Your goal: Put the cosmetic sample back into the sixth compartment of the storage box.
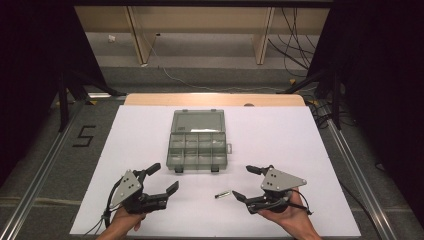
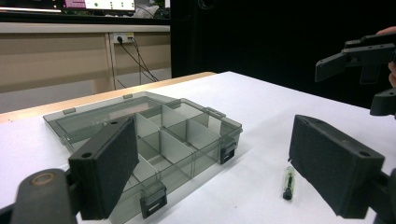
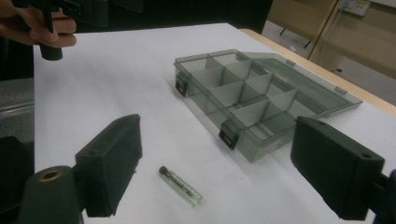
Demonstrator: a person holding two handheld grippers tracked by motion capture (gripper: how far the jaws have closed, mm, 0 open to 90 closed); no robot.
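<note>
High view: a clear grey box (image 1: 198,141) with its lid folded back lies open near the middle of the white table (image 1: 280,140), its small compartments showing. A small clear tube (image 1: 222,194) with a dark cap lies flat on the table in front of the box, apart from it and just beside the right hand-held gripper (image 1: 247,183). That gripper's jaws stand wide apart with nothing between them, and they point toward the tube. The left hand-held gripper (image 1: 164,178) rests near the table's front edge, well apart from the tube, its jaws likewise spread and gripping nothing. In the right gripper view the tube (image 3: 180,185) lies between the two black jaws but touches neither; the box (image 3: 261,98) sits beyond it.
</note>
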